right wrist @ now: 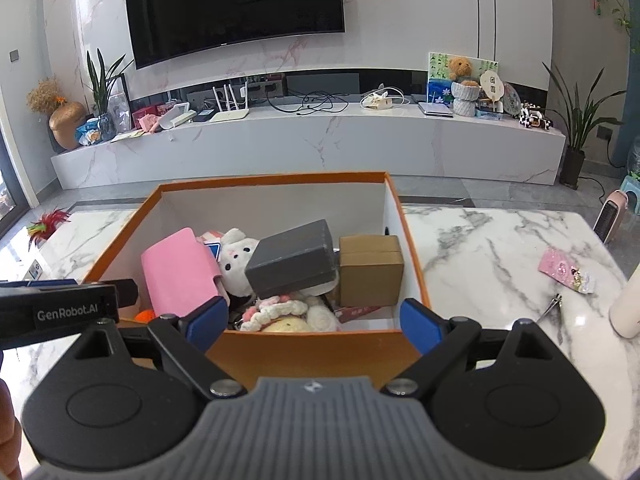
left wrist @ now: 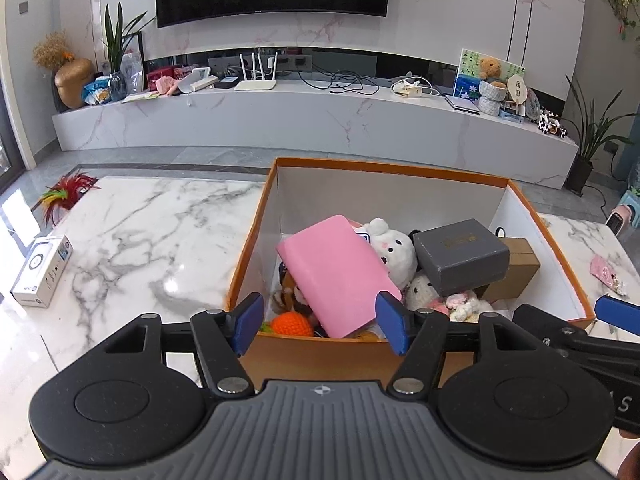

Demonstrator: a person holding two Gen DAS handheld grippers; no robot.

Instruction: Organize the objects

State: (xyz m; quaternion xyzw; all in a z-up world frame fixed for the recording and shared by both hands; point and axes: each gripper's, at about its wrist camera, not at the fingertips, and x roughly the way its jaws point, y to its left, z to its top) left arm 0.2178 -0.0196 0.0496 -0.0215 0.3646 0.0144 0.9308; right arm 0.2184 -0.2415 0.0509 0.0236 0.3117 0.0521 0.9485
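Two grippers are hovering side by side at the near edge of the orange box (left wrist: 256,240), the left gripper (left wrist: 320,326) and the right gripper (right wrist: 314,318) each showing blue fingers (left wrist: 248,322) spread wide apart and holding nothing. Inside the box a pink case (left wrist: 334,274) is leaning at a tilt over a white plush bunny (left wrist: 394,248), a gray box (right wrist: 294,258) is lying tilted beside a brown cardboard box (right wrist: 370,270), and an orange crochet toy (left wrist: 291,324) is sitting at the near wall. Out on the marble surface (left wrist: 140,232) a white carton (left wrist: 42,270) is lying well to the left of the box, while a pink packet (right wrist: 562,270) and a small metal clip (right wrist: 554,304) are resting to its right.
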